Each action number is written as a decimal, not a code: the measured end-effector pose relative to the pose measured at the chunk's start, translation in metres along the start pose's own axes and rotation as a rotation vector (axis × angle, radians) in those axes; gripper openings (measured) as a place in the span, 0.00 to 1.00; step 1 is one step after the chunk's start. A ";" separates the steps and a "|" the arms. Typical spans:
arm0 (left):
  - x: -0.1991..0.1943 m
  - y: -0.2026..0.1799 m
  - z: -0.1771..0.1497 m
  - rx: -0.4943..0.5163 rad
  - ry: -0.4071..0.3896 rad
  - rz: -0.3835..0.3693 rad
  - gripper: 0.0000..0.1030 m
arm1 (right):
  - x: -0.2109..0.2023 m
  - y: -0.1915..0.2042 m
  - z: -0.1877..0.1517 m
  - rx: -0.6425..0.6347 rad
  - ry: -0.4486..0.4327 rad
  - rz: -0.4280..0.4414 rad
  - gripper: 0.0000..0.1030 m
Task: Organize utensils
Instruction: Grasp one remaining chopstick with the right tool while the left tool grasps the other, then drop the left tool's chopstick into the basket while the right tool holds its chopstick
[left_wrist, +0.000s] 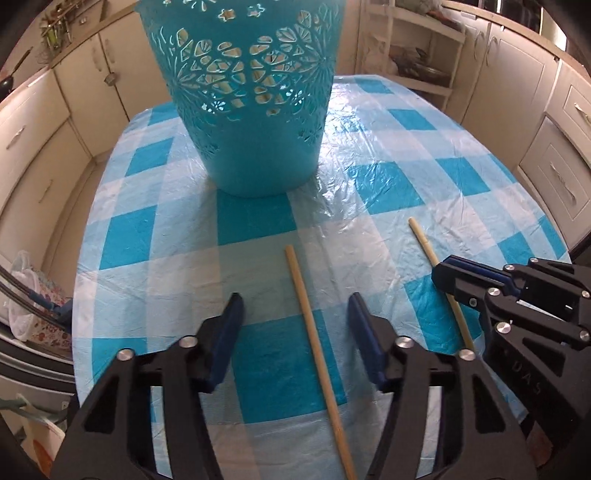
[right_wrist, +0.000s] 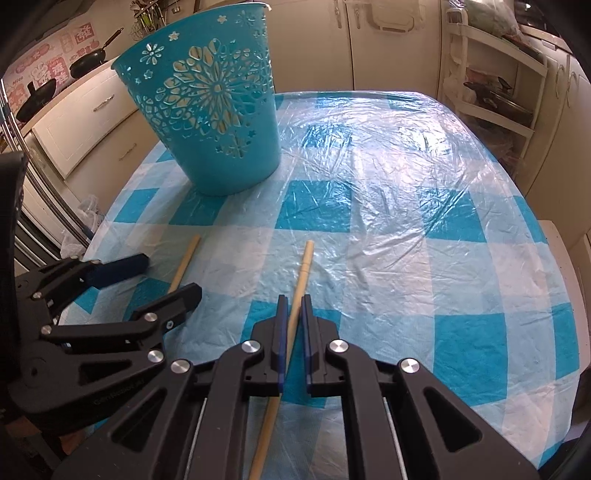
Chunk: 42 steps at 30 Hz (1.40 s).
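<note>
Two pale wooden chopsticks lie on the blue checked table (left_wrist: 388, 192). The left chopstick (left_wrist: 295, 280) runs between the fingers of my left gripper (left_wrist: 294, 307), which is open with its blue pads clear of the stick on both sides. The right chopstick (right_wrist: 304, 262) is pinched between the pads of my right gripper (right_wrist: 294, 301), its tip pointing away from me. In the left wrist view, the right gripper (left_wrist: 441, 275) covers the middle of that chopstick (left_wrist: 421, 236). A teal cut-out basket (left_wrist: 251, 110) stands upright at the far left of the table (right_wrist: 406, 177).
Clear plastic sheeting covers the tablecloth and is wrinkled. Cream cabinets (left_wrist: 74, 110) surround the table. A white open shelf rack (right_wrist: 491, 85) with pans stands at the far right. A plastic bag (left_wrist: 26, 295) hangs off the table's left edge.
</note>
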<state>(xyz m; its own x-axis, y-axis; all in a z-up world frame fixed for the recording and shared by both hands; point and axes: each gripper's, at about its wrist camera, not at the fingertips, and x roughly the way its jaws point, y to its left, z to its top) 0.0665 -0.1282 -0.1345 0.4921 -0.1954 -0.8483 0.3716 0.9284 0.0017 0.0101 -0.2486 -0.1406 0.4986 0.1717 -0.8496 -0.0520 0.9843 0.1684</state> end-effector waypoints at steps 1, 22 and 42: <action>-0.001 -0.002 0.000 0.012 -0.004 -0.011 0.38 | 0.000 0.001 0.000 -0.006 -0.001 -0.004 0.07; -0.161 0.073 0.071 -0.148 -0.413 -0.369 0.04 | 0.001 -0.010 0.002 0.081 -0.018 0.064 0.06; -0.115 0.098 0.203 -0.351 -0.832 -0.152 0.05 | 0.003 -0.017 0.004 0.136 -0.031 0.109 0.06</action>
<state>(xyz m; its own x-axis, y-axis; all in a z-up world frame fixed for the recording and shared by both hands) 0.2062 -0.0789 0.0702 0.9163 -0.3619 -0.1713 0.2852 0.8902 -0.3553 0.0161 -0.2649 -0.1441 0.5227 0.2734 -0.8075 0.0095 0.9453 0.3262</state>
